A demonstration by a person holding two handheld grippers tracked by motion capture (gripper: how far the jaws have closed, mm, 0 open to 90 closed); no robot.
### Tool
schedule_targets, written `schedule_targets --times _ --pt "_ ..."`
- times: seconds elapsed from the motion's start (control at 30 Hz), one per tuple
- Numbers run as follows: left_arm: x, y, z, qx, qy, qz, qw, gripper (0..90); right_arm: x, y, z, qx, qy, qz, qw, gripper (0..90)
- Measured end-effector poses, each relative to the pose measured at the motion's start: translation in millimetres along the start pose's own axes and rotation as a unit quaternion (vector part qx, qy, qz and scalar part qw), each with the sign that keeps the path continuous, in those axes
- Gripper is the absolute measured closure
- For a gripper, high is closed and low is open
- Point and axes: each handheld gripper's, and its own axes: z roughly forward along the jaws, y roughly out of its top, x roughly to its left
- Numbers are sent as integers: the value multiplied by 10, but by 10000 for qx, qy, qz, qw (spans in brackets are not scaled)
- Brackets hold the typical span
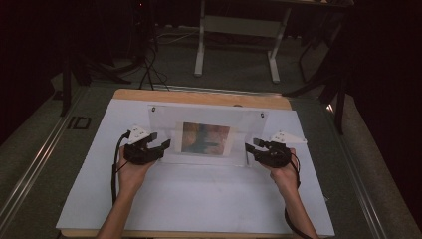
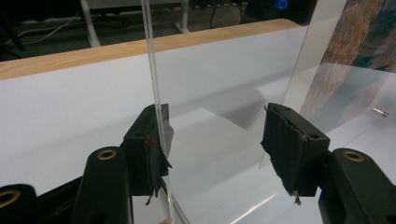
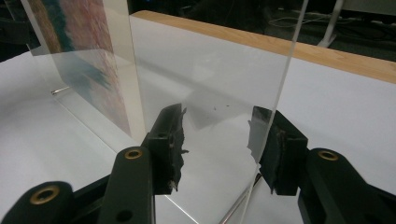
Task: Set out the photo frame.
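Two grippers flank a clear acrylic frame (image 1: 206, 137) that stands upright near the middle of a white board (image 1: 199, 199) on a wooden table (image 1: 199, 97). The frame's long axis runs across the table from left to right, and its broad face looks toward the person; a colourful picture (image 1: 205, 138) sits in its centre, and small screws show at its upper corners. The left gripper (image 1: 154, 144) is at the frame's left end with jaws spread wide: in the left gripper view the sheet's edge (image 2: 156, 93) lies against the left pad (image 2: 152, 149), while the right pad (image 2: 285, 147) stands well apart from it. The right gripper (image 1: 251, 147) is at the frame's right end, likewise spread wide; in the right gripper view the sheet's edge (image 3: 285, 88) passes between the pads, close to the far one (image 3: 271, 144), though contact cannot be told. Neither claw has clamped the frame. Beyond the table, a white desk frame (image 1: 239, 35) stands on the dark floor, with cables (image 1: 149, 64) trailing at the left.
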Motion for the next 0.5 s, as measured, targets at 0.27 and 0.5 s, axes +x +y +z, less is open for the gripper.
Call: schedule_targets --times 0.27,0.5 --pt "20 -11 13 -49 -42 -22 10000 412 -18 -21 9 -67 34 36 10000 540" --pt "42 -14 4 -15 -123 58 9999 406 -34 -19 22 -68 89 0 9999 488"
